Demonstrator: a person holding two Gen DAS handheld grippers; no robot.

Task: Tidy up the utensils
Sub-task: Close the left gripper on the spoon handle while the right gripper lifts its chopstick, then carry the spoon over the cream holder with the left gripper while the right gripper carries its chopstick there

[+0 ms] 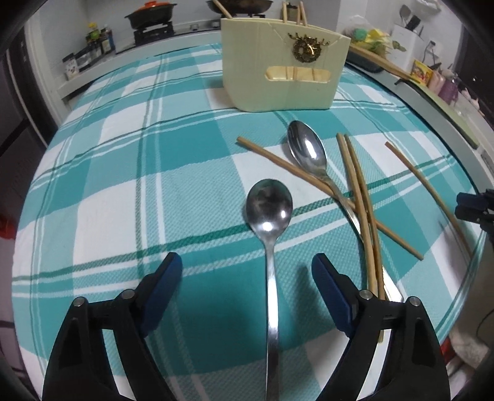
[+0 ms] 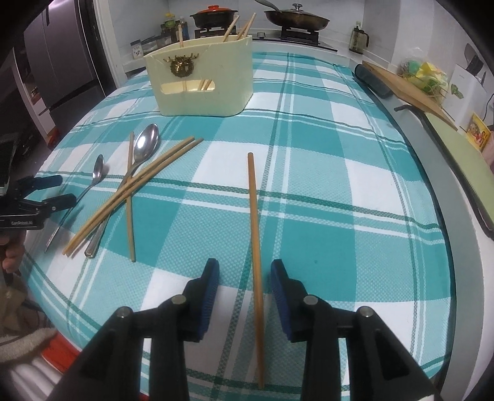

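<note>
My left gripper (image 1: 247, 268) is open, its jaws on either side of the handle of a steel spoon (image 1: 269, 209) lying on the checked cloth. A second spoon (image 1: 307, 151) lies beyond it among several wooden chopsticks (image 1: 361, 197). My right gripper (image 2: 244, 274) is open around a single chopstick (image 2: 254, 216) that lies apart from the rest. The cream utensil holder (image 1: 278, 80) stands at the far side and holds several chopsticks; it also shows in the right wrist view (image 2: 203, 83). The left gripper (image 2: 46, 192) shows at the left edge of the right wrist view.
The teal checked cloth (image 2: 324, 185) covers the table. A dark tray and wooden board (image 2: 401, 83) lie along the right edge. A stove with pots (image 2: 293, 18) stands behind. The table's front edge is close under both grippers.
</note>
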